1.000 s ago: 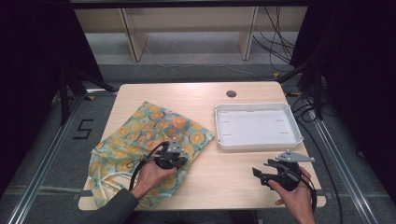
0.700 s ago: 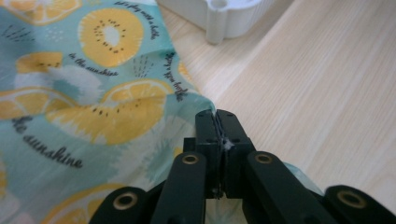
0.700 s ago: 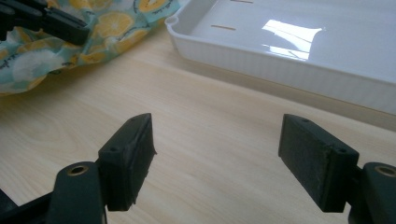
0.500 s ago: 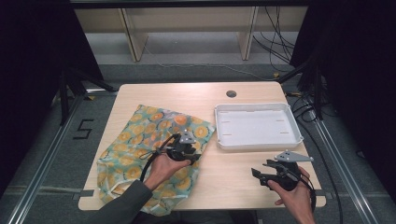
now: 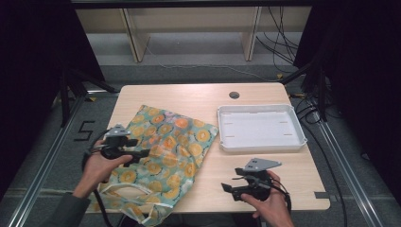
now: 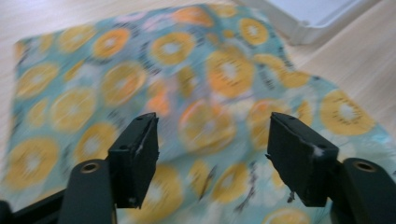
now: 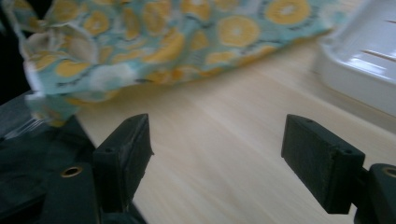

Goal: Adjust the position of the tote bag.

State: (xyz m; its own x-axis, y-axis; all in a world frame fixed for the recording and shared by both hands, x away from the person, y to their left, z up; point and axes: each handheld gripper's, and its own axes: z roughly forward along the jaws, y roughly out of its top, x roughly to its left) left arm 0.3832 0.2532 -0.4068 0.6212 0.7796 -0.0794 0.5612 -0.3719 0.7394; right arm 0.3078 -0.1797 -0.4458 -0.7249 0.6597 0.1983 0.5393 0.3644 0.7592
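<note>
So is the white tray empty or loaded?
Empty: the white tray shows only its bare floor in the high view; the patterned cloth lies beside it.

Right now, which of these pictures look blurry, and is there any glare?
Left gripper view: the orange-print cloth is smeared by blur. Right gripper view: cloth soft, white tray washed out. High view: sharp on the table, dark at both sides, no strong glare.

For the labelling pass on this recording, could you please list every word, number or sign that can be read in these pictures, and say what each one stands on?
"5": a dark numeral marked on the grey floor, left of the table.
The patterned cloth bag bears orange slices, no lettering.
The white tray bears no text.
The left gripper and right gripper bear no readable label.
</note>
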